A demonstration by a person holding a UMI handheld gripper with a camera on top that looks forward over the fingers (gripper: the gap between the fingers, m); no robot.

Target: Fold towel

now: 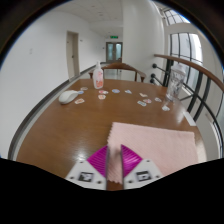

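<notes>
A pale pink towel (152,145) lies flat on the round wooden table (60,125), just ahead and to the right of the fingers. Its near left edge runs down between the two magenta pads (100,160) and fills the narrow gap there. My gripper (114,160) is low over the table's near side, and both fingers press on that towel edge. The rest of the towel spreads away toward the table's right rim.
At the table's far side are a white object (70,97), a pink bottle (98,75), several small flat pieces (116,92) and a clear container (176,88). A railing and windows stand to the right, a door (115,52) beyond.
</notes>
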